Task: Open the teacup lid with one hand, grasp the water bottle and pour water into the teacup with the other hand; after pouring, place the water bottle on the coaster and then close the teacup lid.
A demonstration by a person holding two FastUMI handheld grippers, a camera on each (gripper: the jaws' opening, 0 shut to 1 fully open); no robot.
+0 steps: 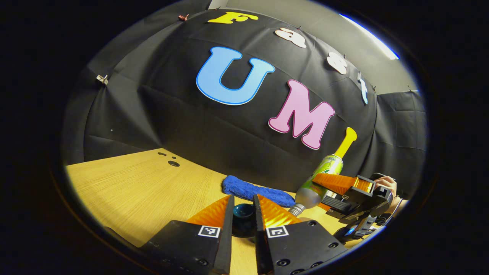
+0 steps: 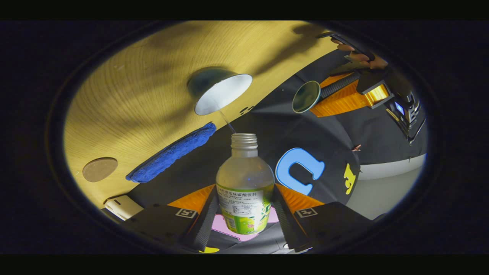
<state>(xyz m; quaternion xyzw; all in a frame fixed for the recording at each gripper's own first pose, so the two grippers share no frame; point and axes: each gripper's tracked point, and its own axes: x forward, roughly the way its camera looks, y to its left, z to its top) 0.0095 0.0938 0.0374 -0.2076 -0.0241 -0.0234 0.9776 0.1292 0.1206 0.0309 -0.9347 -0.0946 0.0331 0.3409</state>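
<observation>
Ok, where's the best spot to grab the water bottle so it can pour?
Grab the water bottle at its round middle, by the label, coming from the side. The right tongs pinch it there: the sides are straight, and the narrow neck is free to tip toward the teacup.

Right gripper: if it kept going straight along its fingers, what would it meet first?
Probably the teacup. The right gripper is shut on the bottle, whose open neck points at the cup's mouth with a thin stream running between them. Depth is unclear through the fisheye.
</observation>
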